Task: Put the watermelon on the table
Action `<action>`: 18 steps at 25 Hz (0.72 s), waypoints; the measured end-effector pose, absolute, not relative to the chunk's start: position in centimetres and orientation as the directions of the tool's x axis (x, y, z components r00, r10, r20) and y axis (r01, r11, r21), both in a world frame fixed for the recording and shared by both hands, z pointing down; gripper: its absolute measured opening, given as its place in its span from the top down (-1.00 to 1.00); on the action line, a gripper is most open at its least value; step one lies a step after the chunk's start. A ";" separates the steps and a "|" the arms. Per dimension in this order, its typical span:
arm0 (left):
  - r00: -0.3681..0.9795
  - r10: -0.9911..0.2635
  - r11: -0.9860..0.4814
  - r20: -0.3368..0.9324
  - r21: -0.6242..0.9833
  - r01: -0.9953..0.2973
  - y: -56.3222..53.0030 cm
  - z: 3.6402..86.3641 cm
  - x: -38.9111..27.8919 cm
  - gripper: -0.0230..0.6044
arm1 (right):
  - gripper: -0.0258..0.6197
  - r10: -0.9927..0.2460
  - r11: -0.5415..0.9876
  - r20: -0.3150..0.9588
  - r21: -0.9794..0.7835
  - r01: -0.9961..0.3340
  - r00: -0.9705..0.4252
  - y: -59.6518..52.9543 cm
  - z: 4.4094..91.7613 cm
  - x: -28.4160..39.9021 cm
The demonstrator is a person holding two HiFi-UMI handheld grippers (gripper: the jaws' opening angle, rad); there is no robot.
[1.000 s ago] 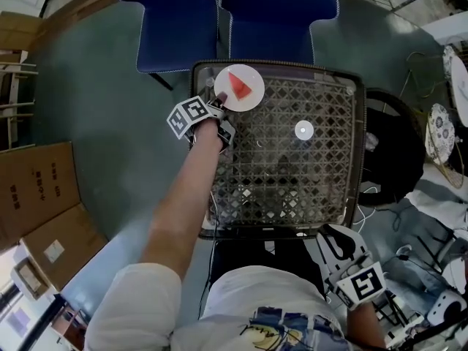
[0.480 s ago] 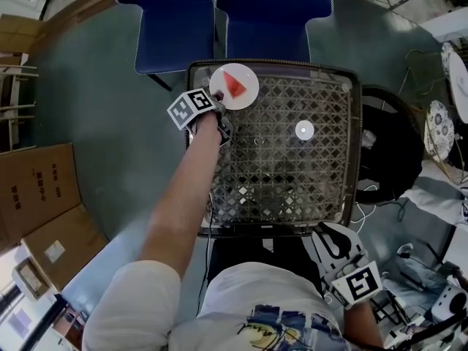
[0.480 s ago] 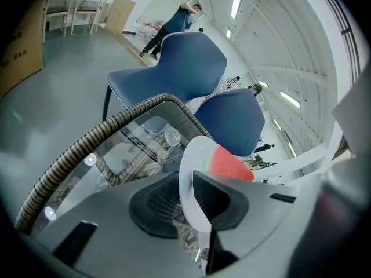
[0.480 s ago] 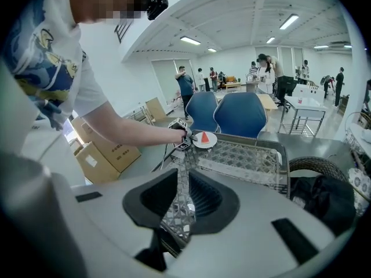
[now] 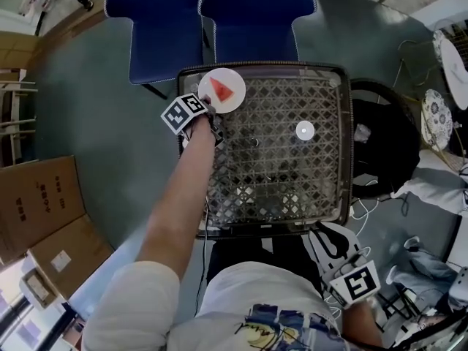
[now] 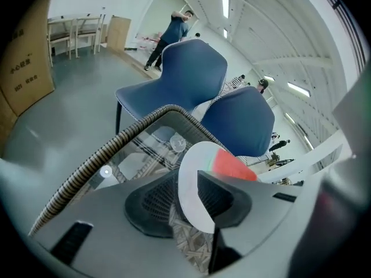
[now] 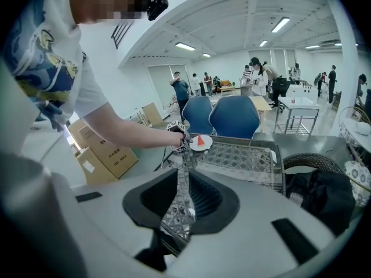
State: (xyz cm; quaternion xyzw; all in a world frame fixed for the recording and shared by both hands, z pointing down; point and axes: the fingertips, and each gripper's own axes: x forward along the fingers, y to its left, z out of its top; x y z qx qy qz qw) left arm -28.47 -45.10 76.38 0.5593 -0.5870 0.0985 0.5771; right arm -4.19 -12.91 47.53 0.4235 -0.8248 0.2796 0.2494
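A red watermelon slice point(image 5: 219, 89) lies on a small white plate point(image 5: 231, 99) at the far-left corner of the lattice glass-top table point(image 5: 345, 152). My left gripper point(image 5: 207, 109) is shut on the plate's near rim. In the left gripper view, the plate point(image 6: 191, 184) stands between the jaws of my left gripper point(image 6: 189, 208), with the slice point(image 6: 233, 167) behind them. Whether the plate rests on the glass I cannot tell. My right gripper point(image 5: 333, 241) hangs by my body off the table's near edge, shut and empty. In its own view, my right gripper point(image 7: 183, 214) faces the plate point(image 7: 200, 142).
Two blue chairs point(image 5: 164, 22) point(image 5: 250, 12) stand behind the table. A small white disc point(image 5: 304, 130) lies on the glass. A black tyre with a dark bag point(image 5: 383, 146) is at the right, cardboard boxes point(image 5: 38, 197) at the left, cables on the floor near my feet.
The head view has shifted a little. The plate stays in my left gripper at the far-left corner, hardly moved against the table. The right gripper holds its place.
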 end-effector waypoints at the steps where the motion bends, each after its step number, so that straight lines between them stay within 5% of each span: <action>1: 0.283 -0.550 0.357 0.786 0.527 -0.771 -45.1 76.2 -28.7 0.60 | 0.72 -0.561 0.483 0.649 -0.248 -0.840 -0.514 -12.8 47.6 -3.9; 18: 0.267 -0.654 0.277 0.708 0.552 -0.787 -36.3 68.0 -31.1 0.60 | 0.72 -0.522 0.669 0.539 -0.222 -0.709 -0.661 -14.2 47.6 -0.8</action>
